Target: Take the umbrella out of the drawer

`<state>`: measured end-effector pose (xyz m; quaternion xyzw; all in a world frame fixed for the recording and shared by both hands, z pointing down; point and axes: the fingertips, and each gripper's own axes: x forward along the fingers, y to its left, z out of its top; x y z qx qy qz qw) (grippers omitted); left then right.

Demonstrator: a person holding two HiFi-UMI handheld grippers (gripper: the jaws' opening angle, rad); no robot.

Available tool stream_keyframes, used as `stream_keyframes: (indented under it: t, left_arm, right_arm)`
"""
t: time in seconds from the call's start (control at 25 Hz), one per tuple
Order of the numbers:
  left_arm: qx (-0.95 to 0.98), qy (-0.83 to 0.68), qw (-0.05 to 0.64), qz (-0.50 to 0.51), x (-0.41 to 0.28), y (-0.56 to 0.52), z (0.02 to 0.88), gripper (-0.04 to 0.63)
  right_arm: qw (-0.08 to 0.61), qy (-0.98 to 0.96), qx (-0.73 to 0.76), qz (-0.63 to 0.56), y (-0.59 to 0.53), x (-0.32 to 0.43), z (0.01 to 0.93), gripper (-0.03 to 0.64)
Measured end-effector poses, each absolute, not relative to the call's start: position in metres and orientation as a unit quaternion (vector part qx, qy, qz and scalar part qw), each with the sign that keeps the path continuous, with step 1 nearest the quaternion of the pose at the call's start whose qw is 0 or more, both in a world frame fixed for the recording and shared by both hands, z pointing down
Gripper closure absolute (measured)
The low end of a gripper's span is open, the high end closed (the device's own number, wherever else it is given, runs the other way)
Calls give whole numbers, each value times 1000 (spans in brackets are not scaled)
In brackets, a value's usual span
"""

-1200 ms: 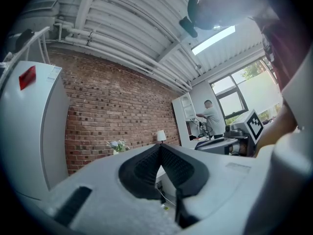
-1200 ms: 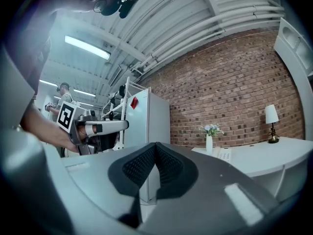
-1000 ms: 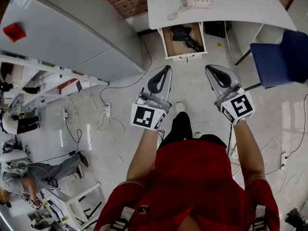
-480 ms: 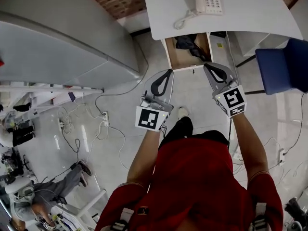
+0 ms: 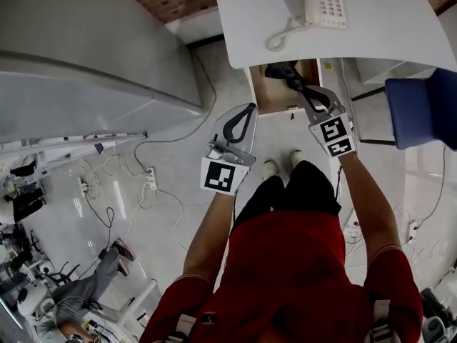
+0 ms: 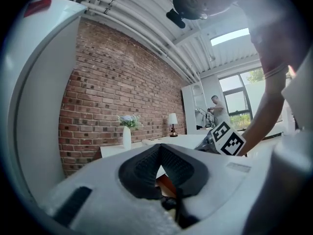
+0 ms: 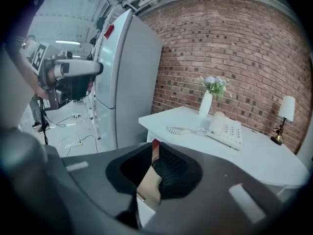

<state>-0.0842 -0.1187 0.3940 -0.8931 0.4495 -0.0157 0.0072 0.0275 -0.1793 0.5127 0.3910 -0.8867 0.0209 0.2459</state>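
A wooden drawer (image 5: 263,96) stands pulled out under the white desk (image 5: 378,41). The dark folded umbrella (image 5: 279,69) lies inside it, at the back, partly under the desk edge. My right gripper (image 5: 303,90) reaches down into the drawer's right side, its tips close to the umbrella; contact cannot be made out. Its jaws are opening: in the right gripper view the right gripper (image 7: 152,145) shows a narrow gap, with only drawer wood (image 7: 148,181) behind it. My left gripper (image 5: 249,108) hangs in front of the drawer's left corner, shut and holding nothing.
A white telephone (image 5: 325,3) with a coiled cord sits on the desk, and a vase (image 7: 207,103) and a lamp (image 7: 285,109) stand farther along. A blue chair (image 5: 425,110) is at the right, a big grey cabinet (image 5: 93,56) at the left. Cables (image 5: 143,184) trail over the floor.
Both grippers have moved forward to the desk. The right one has dropped into the drawer's opening and its jaws have parted a little. The left stays shut.
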Motion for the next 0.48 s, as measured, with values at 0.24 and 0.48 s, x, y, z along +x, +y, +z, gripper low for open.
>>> stream_keyframes:
  t: [0.24,0.48]
  left_arm:
    - [-884,467,-13,-31,-93,-146,423,597]
    - [-864,499,-42,-49,-100,-170,451,597]
  right_arm:
    - [295,-879,371,50,-224,20,582,500]
    - [345,-866,357,57,-265,19,653,411]
